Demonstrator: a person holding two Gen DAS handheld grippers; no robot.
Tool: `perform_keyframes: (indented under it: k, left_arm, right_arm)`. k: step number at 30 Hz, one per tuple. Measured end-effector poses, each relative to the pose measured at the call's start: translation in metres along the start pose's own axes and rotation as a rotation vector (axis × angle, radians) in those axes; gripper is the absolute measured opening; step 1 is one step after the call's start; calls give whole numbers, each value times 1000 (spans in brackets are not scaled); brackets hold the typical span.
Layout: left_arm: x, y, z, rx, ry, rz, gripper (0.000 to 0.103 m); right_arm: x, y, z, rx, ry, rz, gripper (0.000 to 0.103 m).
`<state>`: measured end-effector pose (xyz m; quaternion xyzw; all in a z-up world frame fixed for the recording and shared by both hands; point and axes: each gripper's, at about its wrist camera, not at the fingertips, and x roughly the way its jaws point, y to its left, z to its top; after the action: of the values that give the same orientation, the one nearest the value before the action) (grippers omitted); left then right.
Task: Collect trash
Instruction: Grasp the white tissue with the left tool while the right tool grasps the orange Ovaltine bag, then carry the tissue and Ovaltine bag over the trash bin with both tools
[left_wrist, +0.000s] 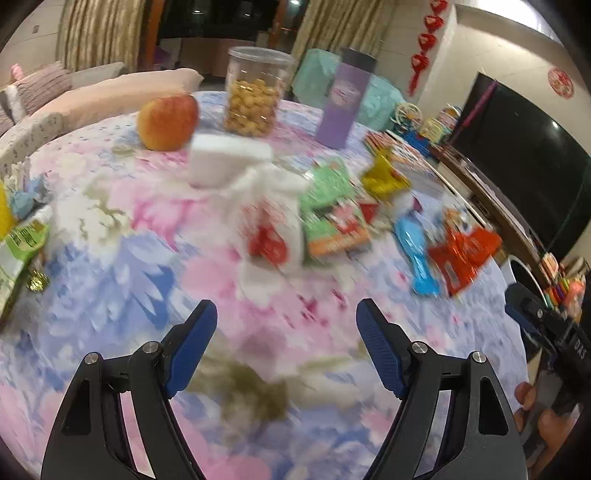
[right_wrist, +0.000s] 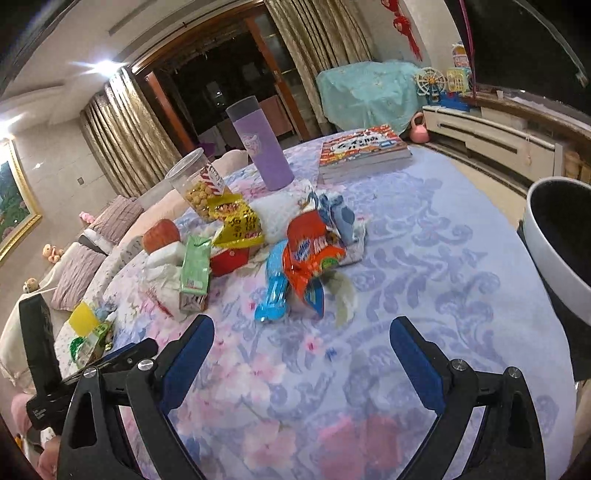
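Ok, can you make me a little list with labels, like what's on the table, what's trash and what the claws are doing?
table: round table with flowery cloth
trash: orange wrapper, blue wrapper, yellow wrapper, green carton
not trash: apple, snack jar, purple cup, books
bin: white bin, right of table
left claw: open, empty
right claw: open, empty

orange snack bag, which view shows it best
The right wrist view: the orange snack bag sits near the middle of the picture, sharp, with its print visible. The left wrist view shows it off to the right, smeared by motion blur, print unreadable.
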<state>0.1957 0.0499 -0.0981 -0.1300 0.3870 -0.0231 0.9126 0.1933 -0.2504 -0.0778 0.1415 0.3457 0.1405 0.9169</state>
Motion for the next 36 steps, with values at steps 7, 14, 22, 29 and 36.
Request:
perform_keyframes:
  k: [7,14,22,29,36]
  left_arm:
    - [20,23,32,-79,-1,-31,80]
    - [52,31,45,-113,35,-42,79]
    - [45,33,43,-92,23,-63,37]
    - [1,38,27,-87,-34,-59,35]
    - [-22,-3,9,6,-19,-145,35]
  right_arm:
    - [21,3,13,10,-11,-16,97]
    - [43,4,22,13,0,-26,96]
    - [58,-1,25,25,44,14,32]
    - [40,5,15,-11,29,41,28]
    - [11,-6,3,5,13,49,28]
